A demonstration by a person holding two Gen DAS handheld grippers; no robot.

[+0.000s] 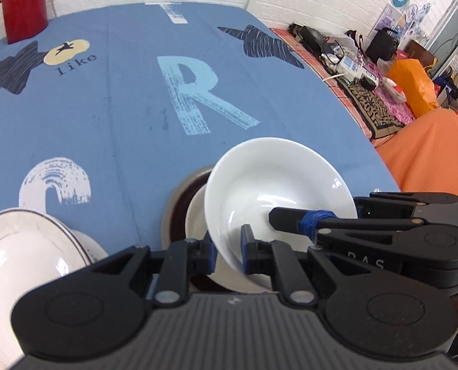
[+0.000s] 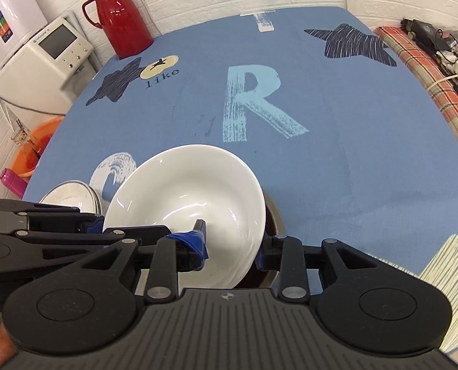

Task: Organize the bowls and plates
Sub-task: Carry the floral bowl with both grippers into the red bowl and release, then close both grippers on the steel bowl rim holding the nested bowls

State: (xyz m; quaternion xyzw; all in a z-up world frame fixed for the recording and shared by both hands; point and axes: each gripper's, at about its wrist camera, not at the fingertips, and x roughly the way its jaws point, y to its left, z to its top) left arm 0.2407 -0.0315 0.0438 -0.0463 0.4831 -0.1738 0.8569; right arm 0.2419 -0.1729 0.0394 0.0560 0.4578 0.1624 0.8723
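Note:
A white bowl [image 1: 275,178] [image 2: 185,191] hangs tilted above the blue tablecloth [image 1: 121,108] [image 2: 337,169]. My left gripper [image 1: 229,251] is shut on its near rim; in the right wrist view it reaches in from the left [image 2: 90,225]. My right gripper [image 2: 232,249] straddles the opposite rim, one taped finger [image 1: 290,217] inside the bowl and the other outside, with a gap showing between them. Under the bowl sit a dark brown dish [image 1: 179,206] [image 2: 273,219] and a cream bowl [image 1: 196,215]. A white plate with a dark rim line [image 1: 28,246] [image 2: 71,195] rests to the left.
A red thermos jug [image 1: 22,3] [image 2: 118,15] stands at the table's far left corner. White appliances [image 2: 40,58] and an orange basin [image 2: 34,145] are beyond the left edge. An orange cloth [image 1: 429,154] and cluttered bench [image 1: 352,61] lie to the right.

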